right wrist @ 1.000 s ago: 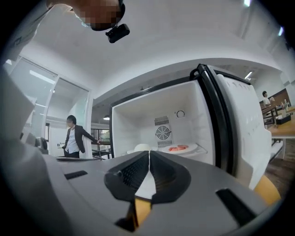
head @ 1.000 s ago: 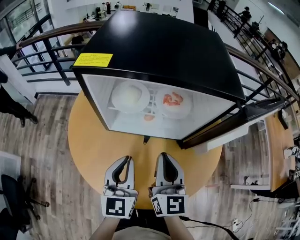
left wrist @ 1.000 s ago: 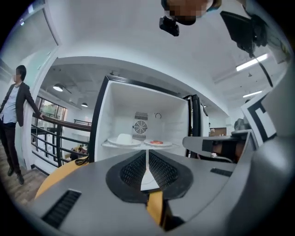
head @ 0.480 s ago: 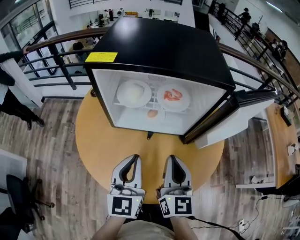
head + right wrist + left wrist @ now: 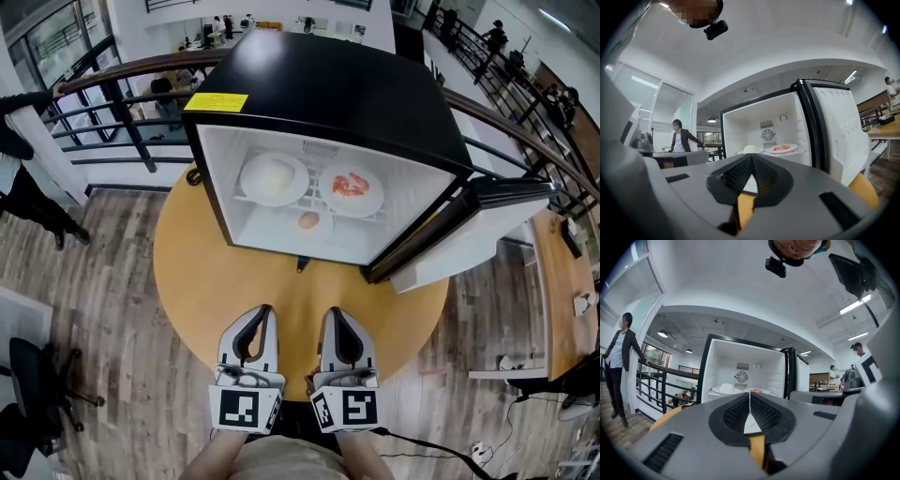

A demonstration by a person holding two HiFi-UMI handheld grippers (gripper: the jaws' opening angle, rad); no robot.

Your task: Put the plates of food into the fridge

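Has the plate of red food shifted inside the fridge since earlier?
No; the plate of red food stays on the right half of the fridge shelf.

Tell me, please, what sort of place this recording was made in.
Most likely an open-plan office, not a home kitchen: the mini fridge stands on a round table beside a curved railing, with an office chair on the wood floor and a work desk to one side.

You face a fridge, black outside, white inside, with a yellow label; white plates, the right one bearing red food; orange table.
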